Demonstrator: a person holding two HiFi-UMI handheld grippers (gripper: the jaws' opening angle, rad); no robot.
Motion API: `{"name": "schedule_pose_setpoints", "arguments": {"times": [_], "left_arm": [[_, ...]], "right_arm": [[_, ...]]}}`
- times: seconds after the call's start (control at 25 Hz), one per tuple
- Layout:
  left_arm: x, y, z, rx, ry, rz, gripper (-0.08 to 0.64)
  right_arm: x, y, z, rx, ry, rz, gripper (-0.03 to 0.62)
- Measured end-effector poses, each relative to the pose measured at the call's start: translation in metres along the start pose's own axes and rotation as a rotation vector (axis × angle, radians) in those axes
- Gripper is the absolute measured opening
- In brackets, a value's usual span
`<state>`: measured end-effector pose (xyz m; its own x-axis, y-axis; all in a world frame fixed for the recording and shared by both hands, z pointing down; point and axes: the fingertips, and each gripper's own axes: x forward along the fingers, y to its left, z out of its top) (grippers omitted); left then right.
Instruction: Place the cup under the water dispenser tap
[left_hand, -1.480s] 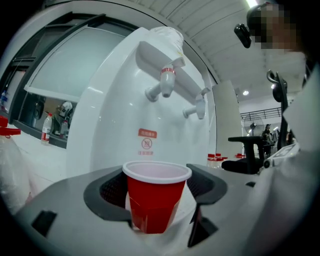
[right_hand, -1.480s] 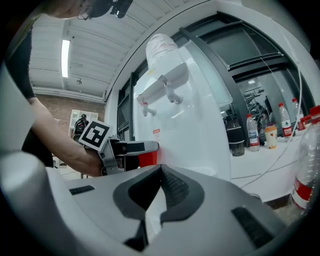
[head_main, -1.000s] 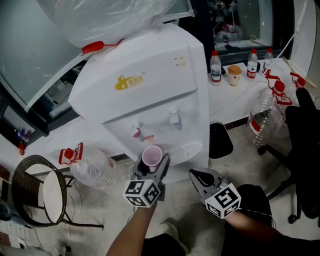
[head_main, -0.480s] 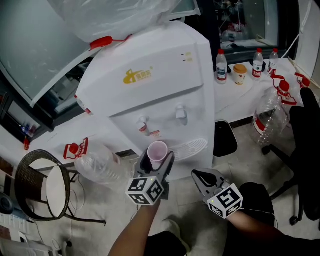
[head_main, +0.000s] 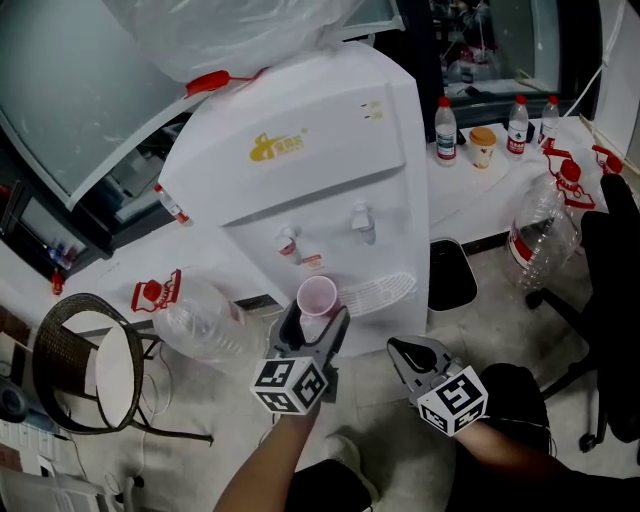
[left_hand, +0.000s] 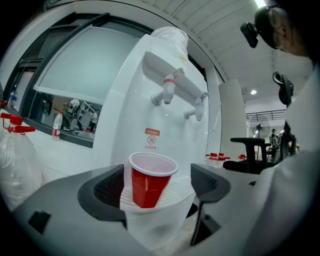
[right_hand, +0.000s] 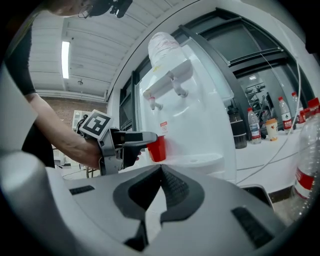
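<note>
My left claw (head_main: 313, 325) has just opened wide; its jaws stand clear on either side of the cup (left_hand: 151, 179). The cup sits upright on the tray (left_hand: 179, 192) of the dispenser (head_main: 320, 150), below the red tap (left_hand: 169, 90). My right claw (right_hand: 161, 172) hangs nearby, jaws together, empty.

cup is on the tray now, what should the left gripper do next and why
Probably draw the left gripper straight back. Its jaws have just been opening and stand clear of the cup on both sides; the cup stands upright between them on the tray, below the red tap. A straight pull seems least likely to knock it.
</note>
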<state>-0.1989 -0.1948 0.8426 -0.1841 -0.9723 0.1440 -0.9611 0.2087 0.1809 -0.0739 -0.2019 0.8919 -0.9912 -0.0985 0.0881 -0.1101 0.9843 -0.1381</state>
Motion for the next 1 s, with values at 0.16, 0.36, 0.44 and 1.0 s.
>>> {"name": "schedule_pose_setpoints", "arguments": {"times": [0.16,0.36,0.44,1.0], "left_arm": [[-0.006,-0.002,0.000,0.011,0.009,-0.007,0.382],[-0.022,0.004,0.005,-0.008,-0.009,0.026,0.382],[-0.031,0.006,0.008,-0.010,-0.018,0.034,0.382],[-0.089,0.057,0.063,-0.072,-0.161,0.134,0.379]], "right_arm": [[0.000,0.002,0.000,0.012,-0.004,0.002,-0.002],[0.002,0.004,0.003,0.031,-0.014,0.000,-0.002],[0.004,0.006,0.007,0.038,-0.025,0.002,-0.002],[0.039,0.023,0.031,0.033,-0.052,0.002,-0.002]]}}
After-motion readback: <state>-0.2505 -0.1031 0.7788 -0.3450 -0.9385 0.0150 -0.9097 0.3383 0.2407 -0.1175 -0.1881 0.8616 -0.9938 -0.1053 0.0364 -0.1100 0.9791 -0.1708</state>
